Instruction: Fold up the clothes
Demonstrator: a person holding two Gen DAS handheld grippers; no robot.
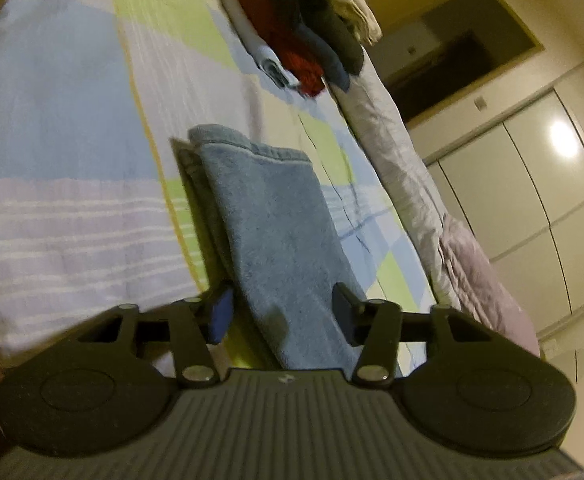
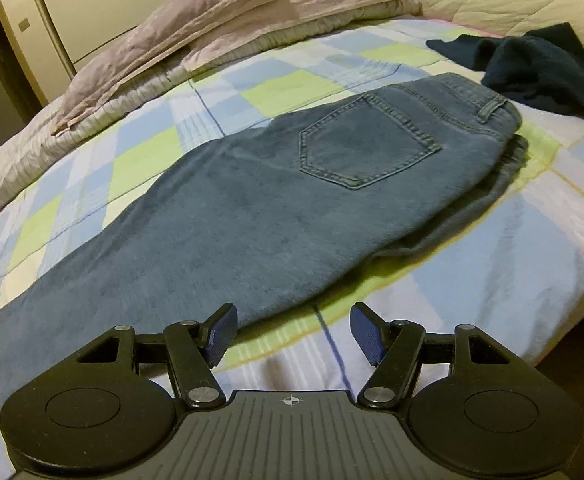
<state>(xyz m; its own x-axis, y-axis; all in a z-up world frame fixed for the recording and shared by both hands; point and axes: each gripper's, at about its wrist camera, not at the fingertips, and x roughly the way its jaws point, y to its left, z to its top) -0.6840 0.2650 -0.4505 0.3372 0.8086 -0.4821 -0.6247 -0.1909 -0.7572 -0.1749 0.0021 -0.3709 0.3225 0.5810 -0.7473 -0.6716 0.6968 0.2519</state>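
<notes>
While left tongs (image 1: 282, 312) straddle jeans (image 1: 276, 232) | right tongs (image 2: 293, 334) agape, empty

light: dim, warm yellowish indoor | glare: round lamp reflection on glossy wardrobe door (image 1: 563, 139) | blur: soft motion smear, left wrist view worst | edges: strong fisheye bending, dark corners | shadows: soft

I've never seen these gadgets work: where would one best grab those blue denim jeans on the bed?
Probably the hem end of the blue denim jeans, coming in low along the legs: its stacked edges lie flat between the left gripper fingers, thin enough to pinch together.
</notes>
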